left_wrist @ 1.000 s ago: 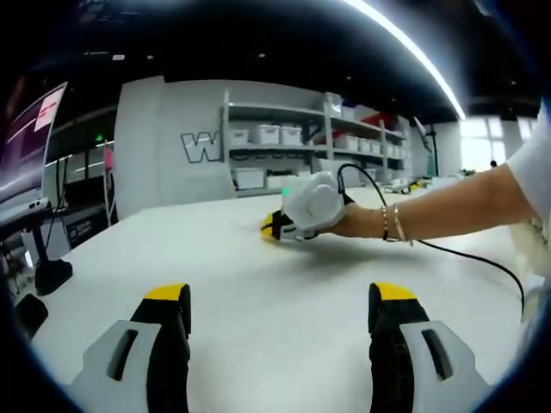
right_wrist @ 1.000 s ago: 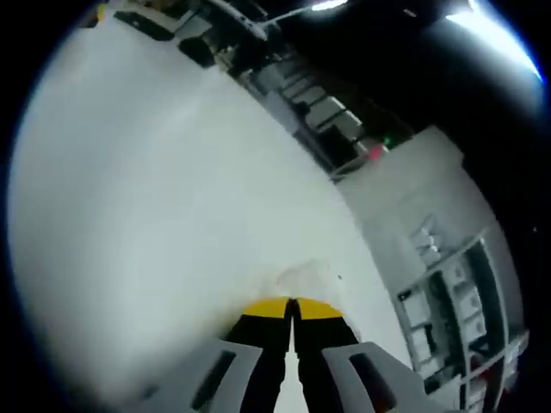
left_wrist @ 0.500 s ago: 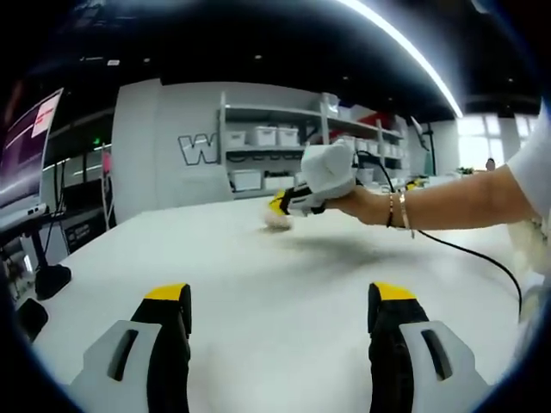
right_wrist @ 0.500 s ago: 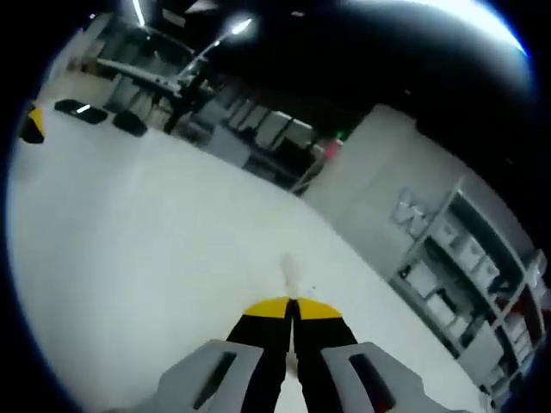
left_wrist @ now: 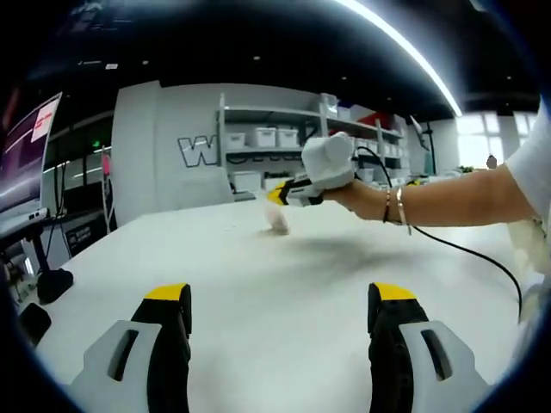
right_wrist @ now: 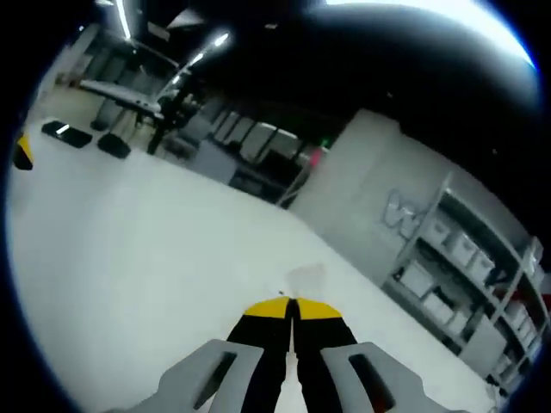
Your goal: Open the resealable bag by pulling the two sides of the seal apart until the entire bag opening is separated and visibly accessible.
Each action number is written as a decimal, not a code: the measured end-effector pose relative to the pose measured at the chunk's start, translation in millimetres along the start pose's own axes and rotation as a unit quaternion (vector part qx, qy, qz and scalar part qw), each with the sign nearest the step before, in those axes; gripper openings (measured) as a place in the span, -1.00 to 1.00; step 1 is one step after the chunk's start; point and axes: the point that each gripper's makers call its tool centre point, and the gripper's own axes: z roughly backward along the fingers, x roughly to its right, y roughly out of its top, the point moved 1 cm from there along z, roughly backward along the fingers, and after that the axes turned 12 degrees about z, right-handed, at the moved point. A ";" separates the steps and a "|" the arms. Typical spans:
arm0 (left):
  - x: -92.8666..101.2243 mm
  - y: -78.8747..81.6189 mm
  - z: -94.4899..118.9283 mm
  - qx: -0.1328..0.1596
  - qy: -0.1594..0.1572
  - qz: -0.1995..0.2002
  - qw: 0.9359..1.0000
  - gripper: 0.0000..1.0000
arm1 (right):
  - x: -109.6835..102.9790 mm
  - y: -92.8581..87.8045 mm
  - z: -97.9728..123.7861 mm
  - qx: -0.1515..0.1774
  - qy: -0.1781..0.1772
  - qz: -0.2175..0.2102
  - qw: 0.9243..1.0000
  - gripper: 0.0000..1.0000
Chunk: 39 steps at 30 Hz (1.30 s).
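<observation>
In the left gripper view, my left gripper [left_wrist: 280,297] stands open low over the white table [left_wrist: 258,284], with nothing between its yellow-tipped jaws. Farther off, a hand holds my right gripper [left_wrist: 277,197] above the table. A small clear resealable bag [left_wrist: 277,219] hangs from its tips. In the right gripper view, my right gripper [right_wrist: 291,307] is shut, and the thin, see-through bag [right_wrist: 303,278] sticks out just past its tips. Whether the seal is parted cannot be made out. A yellow tip of the left gripper [right_wrist: 23,151] peeks in at the far left edge.
The person's bare forearm with bracelets [left_wrist: 430,206] reaches in from the right, and a black cable [left_wrist: 482,258] trails over the table below it. Shelves with white bins [left_wrist: 275,138] line the back wall. A monitor [left_wrist: 30,146] stands at the table's left.
The right gripper has risen off the table with the bag pinched in its tips and tilted up toward level. The left gripper has stayed in place, open.
</observation>
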 end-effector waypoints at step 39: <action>12.5 2.7 7.4 0.006 -0.009 -0.002 1.000 0.64 | 19.7 27.2 32.1 0.038 -0.033 0.013 0.999 -1.00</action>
